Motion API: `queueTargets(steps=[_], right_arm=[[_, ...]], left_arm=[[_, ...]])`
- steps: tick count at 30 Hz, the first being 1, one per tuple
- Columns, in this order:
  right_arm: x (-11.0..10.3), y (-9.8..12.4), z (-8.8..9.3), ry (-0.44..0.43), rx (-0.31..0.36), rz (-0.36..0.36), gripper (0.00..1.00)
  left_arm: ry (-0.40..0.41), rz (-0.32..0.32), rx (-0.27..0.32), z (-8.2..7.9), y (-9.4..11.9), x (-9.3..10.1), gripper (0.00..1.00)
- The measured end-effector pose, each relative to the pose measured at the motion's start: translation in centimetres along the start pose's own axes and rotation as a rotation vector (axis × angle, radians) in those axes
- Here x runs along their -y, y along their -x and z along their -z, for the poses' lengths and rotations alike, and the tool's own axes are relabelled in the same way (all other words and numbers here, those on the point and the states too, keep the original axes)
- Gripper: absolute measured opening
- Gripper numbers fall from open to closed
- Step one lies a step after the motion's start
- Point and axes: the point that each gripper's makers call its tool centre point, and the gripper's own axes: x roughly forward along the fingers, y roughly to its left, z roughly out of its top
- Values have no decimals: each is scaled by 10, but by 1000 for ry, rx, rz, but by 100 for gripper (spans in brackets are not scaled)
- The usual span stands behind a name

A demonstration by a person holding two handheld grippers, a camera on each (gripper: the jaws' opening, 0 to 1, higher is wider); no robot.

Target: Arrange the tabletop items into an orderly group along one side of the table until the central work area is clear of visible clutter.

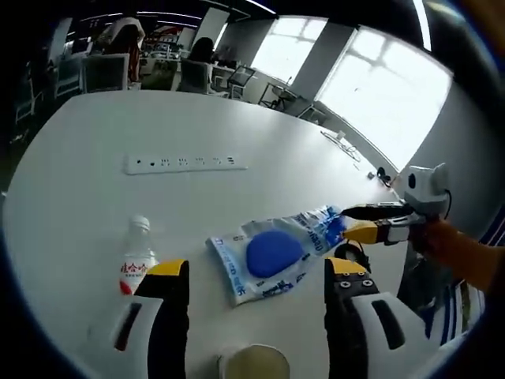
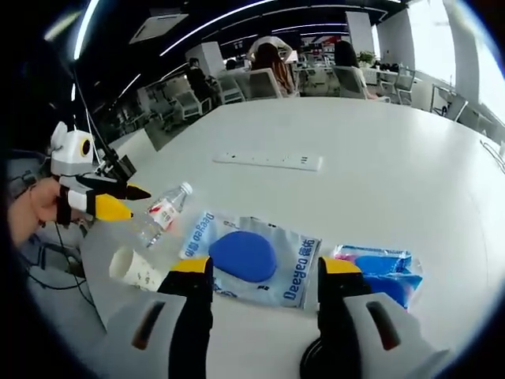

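1. Office desks, chairs and seated people lie beyond the big white round bench (image 2: pixel 410 150), which carries a flat white power strip (image 2: pixel 268 161) near its middle.
2. I see a clear plastic water bottle with a red label (image 1: pixel 136 264) lying on its side, a white paper cup (image 2: pixel 136 268) tipped over beside it, a crinkly white-and-blue plastic pouch with a blue oval inside (image 2: pixel 251 259), and a smaller blue plastic packet (image 2: pixel 379 272) just beside the pouch.
3. My left tool (image 1: pixel 256 288) hangs released over the pouch, jaws apart with nothing between them.
4. My right tool (image 2: pixel 264 284) is likewise unclenched and empty above the pouch, near the packet.
5. Risk, as I judge it: the bottle and cup can roll if a jaw brushes them, and both sit near the bench edge.
6. The pouch looks slippery and limp; a shallow pinch may slide off or drag the packet along.
7. Both tools crowd the same pouch, so they may collide.
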Motion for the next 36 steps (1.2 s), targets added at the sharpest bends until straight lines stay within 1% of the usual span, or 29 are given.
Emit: queueTargets(steps=[6, 17, 20, 27, 33, 36], right_arm=[[-6, 6, -4, -7, 7, -23, 54], [-22, 13, -8, -14, 14, -51, 54], [-28, 16, -14, -14, 30, -56, 54], [-38, 18, -23, -22, 49, -74, 54], [-53, 19, -29, -5, 51, -84, 54], [-60, 20, -33, -10, 57, -98, 54]], left_arm=[[7, 15, 29, -5, 16, 2, 74], [13, 21, 60, -4, 49, -1, 76], [12, 25, 70, -4, 57, -1, 76], [18, 28, 82, 1, 79, -7, 76], [25, 17, 99, 3, 99, -13, 77], [27, 16, 107, 3, 108, -16, 77]])
